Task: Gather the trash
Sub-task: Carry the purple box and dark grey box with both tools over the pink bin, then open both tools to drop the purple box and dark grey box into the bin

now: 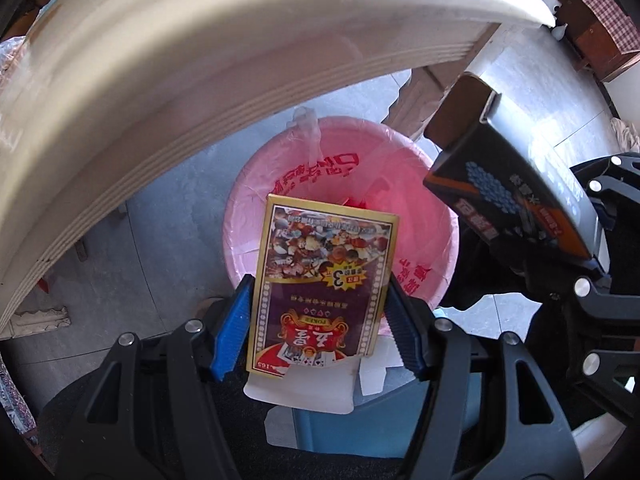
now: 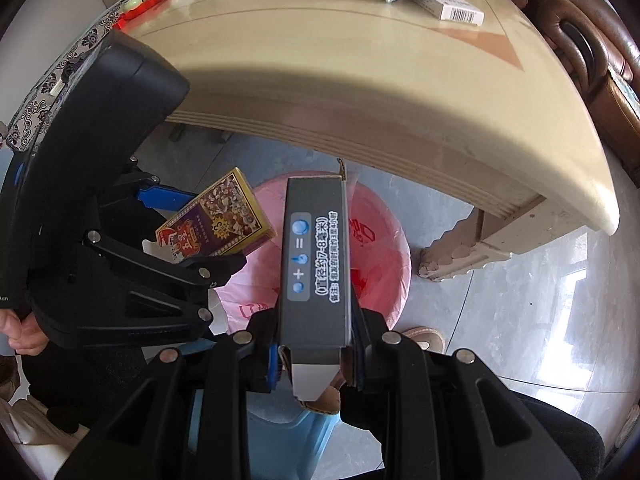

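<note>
Both boxes hang over the pink-lined bin (image 1: 420,216) just past the table (image 2: 360,92) edge: left gripper (image 1: 320,320) clamps the card box (image 1: 320,280), right gripper (image 2: 316,348) pinches the grey box (image 2: 314,256) (open floor all round).

- The pink-lined bin (image 1: 420,216) is partly hidden by the card box (image 1: 320,284) and the grey carton (image 1: 508,184).
- Bin contents at twelve o'clock of the card box: possibly red scraps, too small to tell.
- The table (image 2: 320,80) is cut off at eleven o'clock.
</note>
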A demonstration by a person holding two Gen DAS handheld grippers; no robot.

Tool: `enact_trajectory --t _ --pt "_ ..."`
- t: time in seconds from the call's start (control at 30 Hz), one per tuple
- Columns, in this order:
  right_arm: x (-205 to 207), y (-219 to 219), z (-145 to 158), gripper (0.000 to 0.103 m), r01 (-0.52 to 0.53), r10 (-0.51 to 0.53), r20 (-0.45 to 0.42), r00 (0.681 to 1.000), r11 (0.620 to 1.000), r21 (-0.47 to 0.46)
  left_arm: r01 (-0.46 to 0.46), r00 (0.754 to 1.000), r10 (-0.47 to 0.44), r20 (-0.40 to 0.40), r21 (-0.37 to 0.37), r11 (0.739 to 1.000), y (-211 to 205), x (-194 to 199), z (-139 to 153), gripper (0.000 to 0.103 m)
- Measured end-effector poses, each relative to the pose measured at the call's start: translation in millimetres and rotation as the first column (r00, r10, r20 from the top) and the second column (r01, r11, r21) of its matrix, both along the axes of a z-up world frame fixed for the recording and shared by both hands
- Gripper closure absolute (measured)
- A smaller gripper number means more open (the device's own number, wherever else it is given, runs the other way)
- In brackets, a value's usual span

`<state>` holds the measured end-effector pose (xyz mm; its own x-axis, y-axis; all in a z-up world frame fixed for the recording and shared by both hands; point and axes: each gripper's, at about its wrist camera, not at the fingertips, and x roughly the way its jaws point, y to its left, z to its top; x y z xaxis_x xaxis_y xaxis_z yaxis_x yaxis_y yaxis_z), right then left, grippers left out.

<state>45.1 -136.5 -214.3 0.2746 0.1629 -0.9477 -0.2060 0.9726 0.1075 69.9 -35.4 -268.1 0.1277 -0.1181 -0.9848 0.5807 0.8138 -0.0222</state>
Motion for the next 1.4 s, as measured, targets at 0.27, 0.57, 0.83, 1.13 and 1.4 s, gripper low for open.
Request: enact_trajectory --t 0.27,0.57,0.83,1.13,1.4 --pt "16 -3 -47 0.077 0.016 -0.016 -0.063 0.998 1.000 -0.008 -0.026 0.996 0.027 -0.081 0.018 1.000 -7 18 -46 0.041" --pt "27 0 -97 0.077 0.030 -0.028 -0.170 0.985 0.999 0.011 -0.082 0.978 0.091 -0.187 0.052 0.995 -2 37 -96 0.041" --pt "37 -2 -131 0.077 0.038 -0.034 -0.247 0.968 0.999 0.012 -0.117 0.962 0.134 -0.236 0.086 0.989 -9 46 -126 0.041" --pt "38 0 -144 0.077 0.032 -0.026 -0.280 0.960 0.999 0.017 -0.133 0.950 0.156 -0.272 0.101 0.986 -14 54 -145 0.040" --pt "39 3 -141 0.064 0.015 -0.012 -0.266 0.964 1.000 0.010 -0.126 0.947 0.157 -0.279 0.128 0.984 -14 55 -149 0.040"
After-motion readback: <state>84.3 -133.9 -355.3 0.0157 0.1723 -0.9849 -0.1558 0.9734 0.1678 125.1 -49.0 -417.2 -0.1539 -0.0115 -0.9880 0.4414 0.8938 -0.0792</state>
